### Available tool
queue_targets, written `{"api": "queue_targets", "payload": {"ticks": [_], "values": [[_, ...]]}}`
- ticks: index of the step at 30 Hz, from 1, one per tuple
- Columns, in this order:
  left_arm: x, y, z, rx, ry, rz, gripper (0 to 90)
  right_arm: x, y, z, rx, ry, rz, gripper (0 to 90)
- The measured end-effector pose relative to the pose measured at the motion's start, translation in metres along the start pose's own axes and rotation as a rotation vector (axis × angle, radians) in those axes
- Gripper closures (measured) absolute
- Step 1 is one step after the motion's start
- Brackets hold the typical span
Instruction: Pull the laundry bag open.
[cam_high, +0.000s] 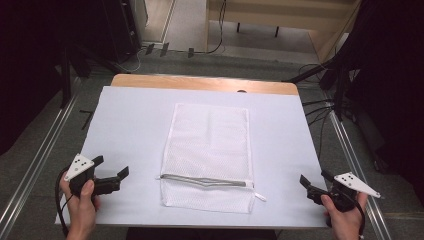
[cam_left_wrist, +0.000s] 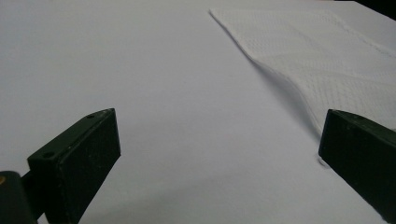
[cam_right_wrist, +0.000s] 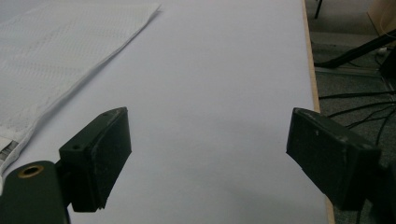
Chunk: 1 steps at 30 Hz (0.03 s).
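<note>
The mesh bag (cam_high: 207, 152) is white with a fine dotted weave, crossed by a grey zip (cam_high: 205, 181) with a white pull. The table cover (cam_high: 130, 125) is pale lilac-white over a light wood tabletop (cam_high: 200, 81). Both grippers have black jaws and grey plates dotted black.

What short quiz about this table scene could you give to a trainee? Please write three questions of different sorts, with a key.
1. True or false: the left gripper is holding the white mesh bag.
2. Where is the bag's zipper? A) along the far edge; B) across the bag near the person's end; C) down the left side.
3. Fill in: the fingers of the right gripper are ____.

Key: 1 false, it is open and beside the bag; 2 B; 3 open, over the bare white table cover.
</note>
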<state>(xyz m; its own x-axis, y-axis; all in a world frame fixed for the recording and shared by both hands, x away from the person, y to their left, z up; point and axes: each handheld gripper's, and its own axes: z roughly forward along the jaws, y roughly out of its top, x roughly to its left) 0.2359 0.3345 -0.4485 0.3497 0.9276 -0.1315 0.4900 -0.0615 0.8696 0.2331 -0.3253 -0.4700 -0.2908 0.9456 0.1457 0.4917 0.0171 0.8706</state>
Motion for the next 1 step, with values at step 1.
{"api": "queue_targets", "payload": {"ticks": [1], "values": [[-0.0001,0.0,0.0004,0.007,0.0,0.003,0.0,0.0002,-0.0001,0.0006,0.002,-0.004,0.007,14.3]]}}
